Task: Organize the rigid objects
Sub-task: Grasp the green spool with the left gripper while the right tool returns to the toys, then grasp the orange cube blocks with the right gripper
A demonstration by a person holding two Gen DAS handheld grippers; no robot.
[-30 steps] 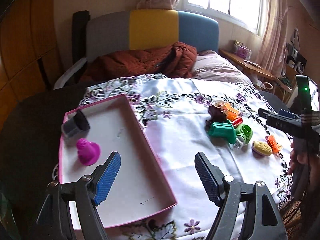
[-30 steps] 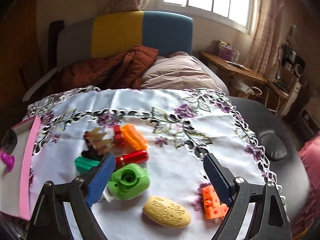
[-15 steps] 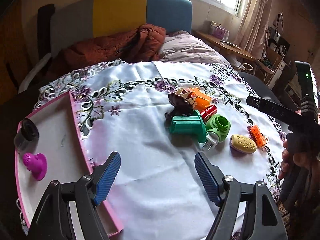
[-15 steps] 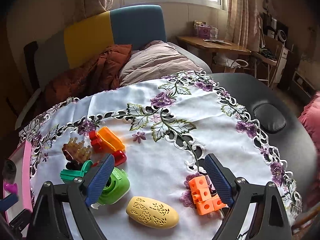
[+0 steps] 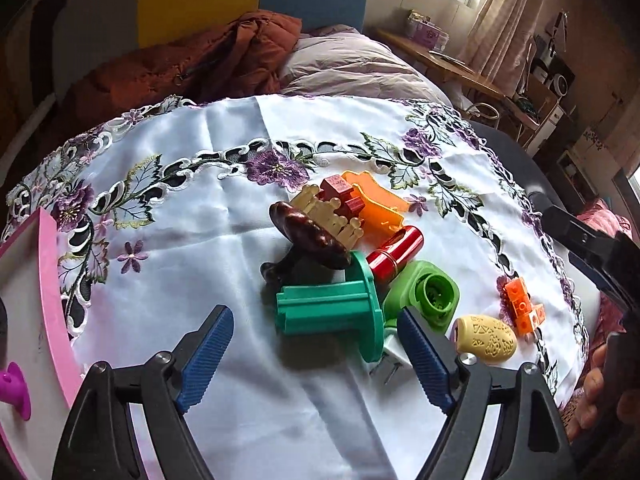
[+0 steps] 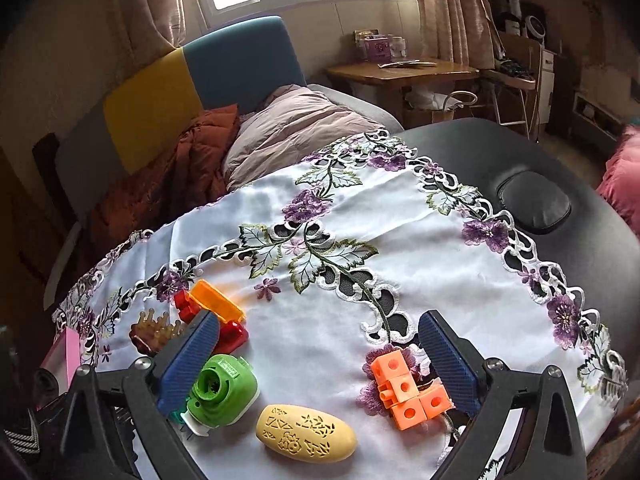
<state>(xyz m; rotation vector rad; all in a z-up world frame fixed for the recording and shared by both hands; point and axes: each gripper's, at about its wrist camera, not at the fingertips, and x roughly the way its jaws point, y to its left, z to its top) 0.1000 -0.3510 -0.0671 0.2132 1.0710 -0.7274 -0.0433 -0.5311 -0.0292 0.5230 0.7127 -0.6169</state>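
A pile of small toys lies on the white embroidered cloth (image 5: 200, 216). My left gripper (image 5: 316, 352) is open, its jaws wide just in front of a teal spool-shaped piece (image 5: 332, 312). Behind it are a dark brown comb-like piece (image 5: 308, 232), an orange piece (image 5: 376, 200), a red cylinder (image 5: 396, 252) and a green plug adapter (image 5: 432, 296). My right gripper (image 6: 320, 364) is open above a yellow patterned oval (image 6: 306, 432), between the green adapter (image 6: 224, 388) and orange cubes (image 6: 404, 392). A pink tray (image 5: 48, 280) is at the far left.
A magenta piece (image 5: 14, 392) lies in the tray. The right gripper's body (image 5: 592, 248) and the hand holding it show at the right edge of the left wrist view. A bed with a red-brown quilt (image 5: 192, 68) lies beyond the black table (image 6: 540, 152).
My left gripper has swung right from over the pink tray and closed in on the teal piece. My right gripper has turned right, toward the yellow oval and orange cubes.
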